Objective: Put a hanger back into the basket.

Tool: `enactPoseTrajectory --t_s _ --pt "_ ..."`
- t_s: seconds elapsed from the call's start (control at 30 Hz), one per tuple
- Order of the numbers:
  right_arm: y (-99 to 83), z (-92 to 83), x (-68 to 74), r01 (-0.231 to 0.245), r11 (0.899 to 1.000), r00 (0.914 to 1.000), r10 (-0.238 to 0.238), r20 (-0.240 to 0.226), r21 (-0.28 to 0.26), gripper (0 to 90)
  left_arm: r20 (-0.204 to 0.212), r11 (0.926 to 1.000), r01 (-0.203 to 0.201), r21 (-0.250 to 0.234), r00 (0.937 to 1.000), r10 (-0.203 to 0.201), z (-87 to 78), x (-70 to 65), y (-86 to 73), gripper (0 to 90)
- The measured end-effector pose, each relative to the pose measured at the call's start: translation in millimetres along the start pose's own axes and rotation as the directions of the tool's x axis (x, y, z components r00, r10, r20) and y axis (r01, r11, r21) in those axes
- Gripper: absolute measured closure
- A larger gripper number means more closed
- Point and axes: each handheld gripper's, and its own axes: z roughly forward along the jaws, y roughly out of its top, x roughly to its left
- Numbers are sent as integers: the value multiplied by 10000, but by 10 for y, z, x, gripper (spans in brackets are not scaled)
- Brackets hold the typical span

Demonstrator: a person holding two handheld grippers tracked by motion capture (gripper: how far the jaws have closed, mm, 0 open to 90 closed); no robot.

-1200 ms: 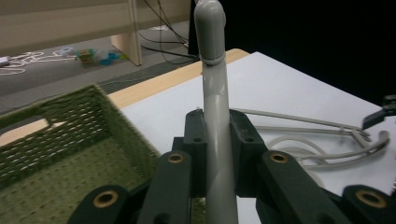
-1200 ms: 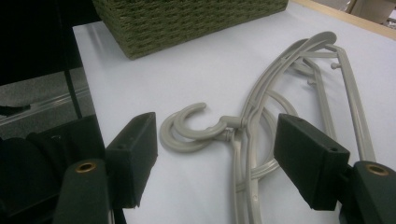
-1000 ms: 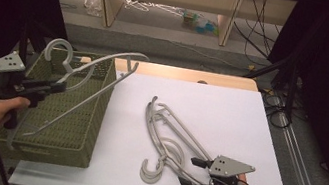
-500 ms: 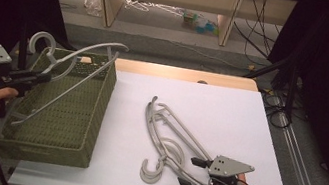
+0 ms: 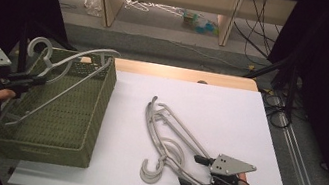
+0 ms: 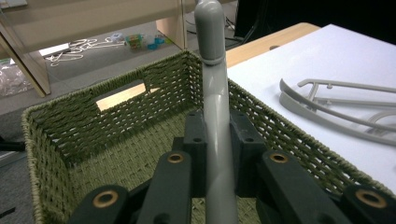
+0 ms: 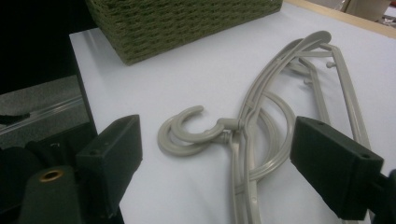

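The woven basket (image 5: 71, 122) was olive green, and the hanger (image 5: 74, 59) over it pale grey. The hangers on the table (image 5: 170, 139) were the same light grey against a plain white table top (image 5: 230, 113) edged in light wood. Both grippers' jaws were black, with brass-coloured rivets.

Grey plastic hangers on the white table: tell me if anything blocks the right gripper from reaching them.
Nothing visible does. The right gripper is open, and the grey plastic hangers lie on bare white table just ahead.
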Motion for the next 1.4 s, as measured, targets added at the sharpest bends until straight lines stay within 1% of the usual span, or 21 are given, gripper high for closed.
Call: enactPoseTrajectory --t_s 0.17,0.23,0.3,0.43,0.53,0.6,0.63,0.7,0.77,0.8,0.87,0.9,0.97,1.0,1.03,1.1,1.17,1.23,1.33,1.37,1.4 --pt "1 -5 -2 18 10000 10000 -18 -93 -29 163 -228 9997 249 85 9994 -247 18 55 -33 788" --pt "2 -6 -2 54 10000 9999 -55 -91 -47 163 -324 9996 208 177 9993 -203 31 79 -47 788" --pt "2 -5 -1 43 10000 9999 -44 -108 -35 163 -386 9992 310 258 9988 -300 51 98 -63 788" --pt "-2 -1 0 45 10000 10000 -45 -88 -15 164 -521 9977 273 621 9984 -241 106 128 -95 788" --pt "-1 -1 0 59 10000 9999 -59 -81 -8 164 -515 9974 459 561 9977 -430 123 162 -122 788" --pt "-1 -2 -2 49 10000 10000 -49 -83 -7 164 -533 9965 553 629 9972 -520 133 179 -142 788" --pt "-2 -2 -2 54 10000 10000 -54 -80 -4 164 -616 9961 549 696 9968 -507 134 187 -149 788" --pt "-3 -3 -2 65 10000 9999 -65 -81 5 165 -638 9953 700 666 9958 -658 134 204 -167 788" --pt "-2 -4 -4 55 10000 10000 -55 -78 1 165 -762 9939 727 825 9949 -664 143 216 -190 788" --pt "-3 -5 -4 54 10000 10000 -54 -83 8 165 -743 9933 814 819 9944 -753 153 222 -206 788" --pt "-3 -3 -5 83 10000 9999 -82 -58 28 165 -737 9921 842 931 9943 -774 180 233 -224 788" --pt "-2 -1 -9 119 9999 9999 -119 -80 18 165 -759 9906 922 1007 9935 -847 201 226 -229 788" --pt "-3 1 -7 123 9999 9999 -123 -48 4 165 -784 9887 894 1206 9937 -803 246 220 -236 788" --pt "-3 -1 -6 121 9999 9999 -121 -54 7 166 -773 9865 774 1443 9948 -668 262 224 -239 788" --pt "-2 -2 -5 104 9999 9999 -104 -44 26 166 -719 9843 766 1588 9952 -659 283 225 -250 788" --pt "-1 -6 -6 71 10000 9999 -71 -103 40 166 -618 9823 1017 1572 9937 -930 340 218 -285 787" --pt "-3 -8 -6 76 10000 9999 -76 -111 45 166 -668 9781 991 1829 9939 -883 372 230 -314 786" --pt "0 -8 -7 84 10000 9999 -84 -97 29 167 -688 9734 1190 1956 9918 -1075 411 237 -347 786" --pt "-1 -9 -6 88 10000 9999 -88 -115 40 167 -830 9662 1308 2222 9899 -1149 455 255 -392 785" --pt "-1 -9 -7 92 9999 9999 -91 -112 43 167 -950 9644 1306 2298 9892 -1113 471 256 -408 784" --pt "-2 -8 -8 90 9999 9999 -89 -113 52 167 -896 9615 1399 2364 9885 -1219 490 262 -425 784"
